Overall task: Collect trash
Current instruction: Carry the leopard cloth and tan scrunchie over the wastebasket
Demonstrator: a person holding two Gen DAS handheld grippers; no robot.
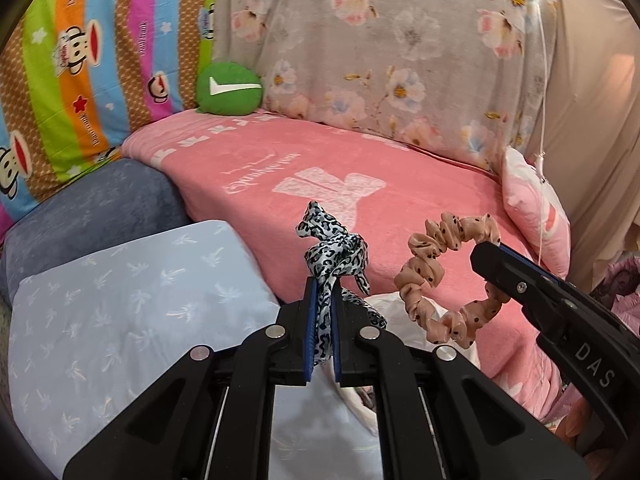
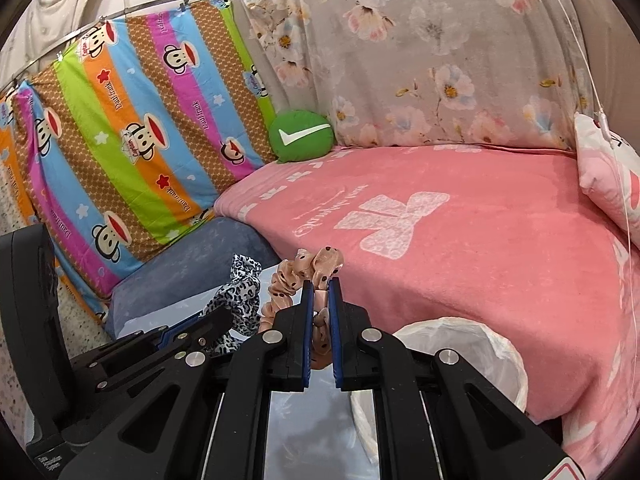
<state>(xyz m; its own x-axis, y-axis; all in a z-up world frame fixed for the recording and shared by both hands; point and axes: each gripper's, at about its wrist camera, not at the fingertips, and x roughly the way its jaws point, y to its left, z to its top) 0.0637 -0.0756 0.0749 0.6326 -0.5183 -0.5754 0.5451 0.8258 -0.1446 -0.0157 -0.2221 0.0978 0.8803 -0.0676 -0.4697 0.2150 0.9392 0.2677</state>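
Note:
My left gripper is shut on a black-and-white leopard-print hair tie, held in the air above the bed's edge. It also shows in the right wrist view, left of my right gripper. My right gripper is shut on a pink dotted scrunchie; in the left wrist view the scrunchie hangs as a loop from the right gripper. A bin lined with a white bag stands below, by the bed; its rim shows behind the scrunchie in the left wrist view.
A pink blanket covers the bed. A green round cushion lies at the back, a pink pillow at right, light blue and dark blue pillows at left. Patterned sheets hang behind. A white cord dangles at right.

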